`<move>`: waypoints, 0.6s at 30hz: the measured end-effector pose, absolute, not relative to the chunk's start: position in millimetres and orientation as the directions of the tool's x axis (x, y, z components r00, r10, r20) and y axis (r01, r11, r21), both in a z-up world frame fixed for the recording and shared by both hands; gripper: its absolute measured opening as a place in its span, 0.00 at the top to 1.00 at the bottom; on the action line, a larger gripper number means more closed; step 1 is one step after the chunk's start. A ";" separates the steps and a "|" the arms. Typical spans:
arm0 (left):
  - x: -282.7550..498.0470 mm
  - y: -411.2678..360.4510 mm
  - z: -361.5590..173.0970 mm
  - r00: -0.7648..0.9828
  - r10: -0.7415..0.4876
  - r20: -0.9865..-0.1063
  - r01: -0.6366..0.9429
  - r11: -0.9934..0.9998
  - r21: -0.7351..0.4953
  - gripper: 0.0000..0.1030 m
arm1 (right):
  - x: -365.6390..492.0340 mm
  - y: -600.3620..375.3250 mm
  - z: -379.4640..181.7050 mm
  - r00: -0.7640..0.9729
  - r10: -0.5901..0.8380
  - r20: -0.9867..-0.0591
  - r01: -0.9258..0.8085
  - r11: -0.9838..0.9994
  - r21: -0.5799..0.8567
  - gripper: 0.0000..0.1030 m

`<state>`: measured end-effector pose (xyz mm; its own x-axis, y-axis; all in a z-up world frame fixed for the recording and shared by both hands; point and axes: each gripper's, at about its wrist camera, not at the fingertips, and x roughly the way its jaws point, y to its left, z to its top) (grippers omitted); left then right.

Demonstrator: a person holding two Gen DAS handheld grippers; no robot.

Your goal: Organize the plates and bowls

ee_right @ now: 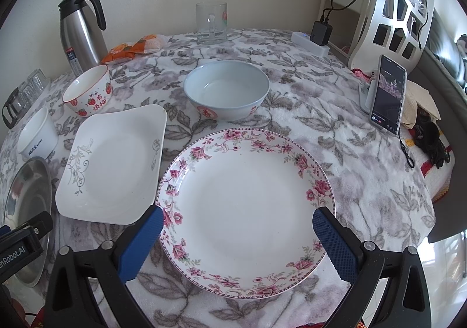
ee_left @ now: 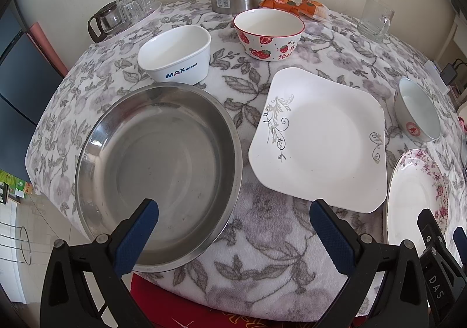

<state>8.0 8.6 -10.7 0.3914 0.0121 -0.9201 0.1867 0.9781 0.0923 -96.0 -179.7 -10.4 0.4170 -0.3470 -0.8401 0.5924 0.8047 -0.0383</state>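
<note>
Both claws hang spread wide with nothing held: the left gripper (ee_left: 233, 215) over the near table edge between the steel pan (ee_left: 163, 170) and the square white plate (ee_left: 321, 138), the right gripper (ee_right: 238, 225) straddling the rose-rimmed plate (ee_right: 248, 211). Behind stand the pale blue bowl (ee_right: 226, 88), strawberry bowl (ee_left: 268, 33) and MAX bowl (ee_left: 175, 56), all apparently empty on the floral tablecloth (ee_left: 262, 240).

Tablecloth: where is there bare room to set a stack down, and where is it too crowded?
Bare cloth lies right of the floral plate, between the blue bowl and the phone. A smaller patch sits at the near edge between the steel pan and the square plate. The far left is crowded: MAX bowl, strawberry bowl, glasses.
</note>
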 end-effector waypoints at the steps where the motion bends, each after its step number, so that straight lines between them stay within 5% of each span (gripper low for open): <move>1: 8.1 8.7 -10.7 0.391 0.012 -0.920 0.187 0.978 0.092 0.00 | -96.6 -179.6 -11.1 0.417 -0.347 -0.840 0.592 0.805 -0.038 0.00; 18: 14.4 19.6 -7.0 0.387 -0.003 -0.922 0.164 0.984 0.066 0.00 | -88.5 -167.1 -7.7 0.413 -0.340 -0.845 0.577 0.816 -0.046 0.00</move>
<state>14.4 19.6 -7.0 0.3870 -0.0026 -0.9221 0.1640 0.9842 0.0660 -88.5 -167.1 -7.7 0.4129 -0.3397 -0.8450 0.5766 0.8157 -0.0462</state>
